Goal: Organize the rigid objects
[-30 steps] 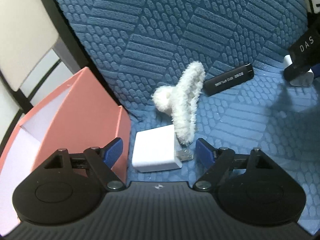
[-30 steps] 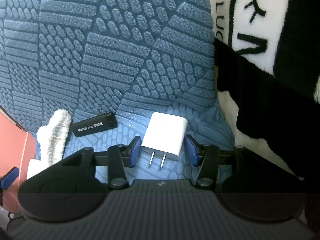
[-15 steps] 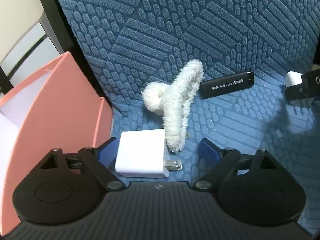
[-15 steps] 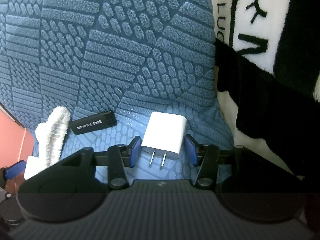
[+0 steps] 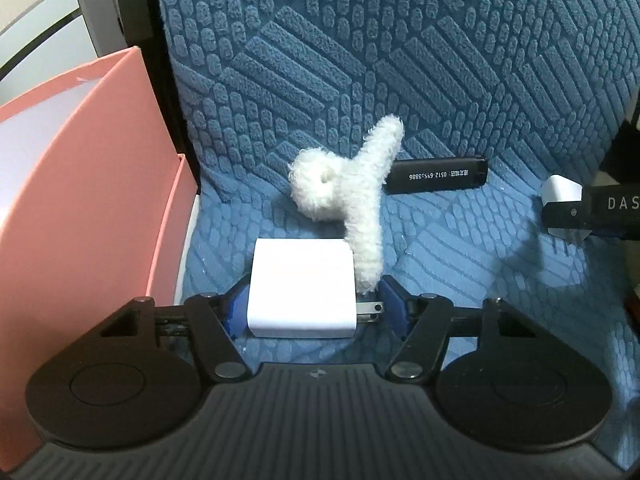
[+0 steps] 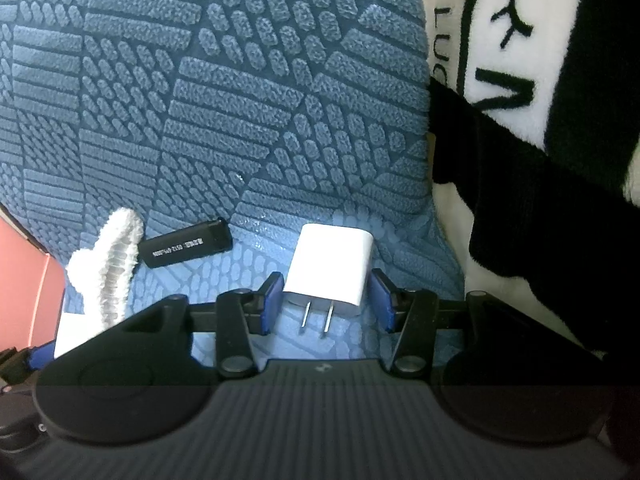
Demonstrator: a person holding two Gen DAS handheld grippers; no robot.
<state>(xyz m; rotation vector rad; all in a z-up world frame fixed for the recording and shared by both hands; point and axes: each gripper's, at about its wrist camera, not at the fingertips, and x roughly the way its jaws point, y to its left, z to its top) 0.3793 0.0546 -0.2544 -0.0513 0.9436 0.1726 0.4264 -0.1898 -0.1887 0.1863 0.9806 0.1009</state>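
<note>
Two white chargers, one black stick with white digits printed on it and one fluffy white hair claw lie on a blue textured cushion. The square charger lies flat with its prongs pointing right, between the blue fingers of the left hand-held gripper; the left finger touches its side, the right finger stands at the prong tips, so whether it is truly pinched cannot be told. The hair claw rests one furry leg on that charger's right edge, and the black stick lies just behind the claw. A pink box with a white inside stands just left of the charger. The slimmer charger, rounded at its corners, lies with its two prongs toward the camera between the spread fingers of the right hand-held gripper, a gap on each side. A black-and-white plush blanket borders the cushion on the right.
</note>
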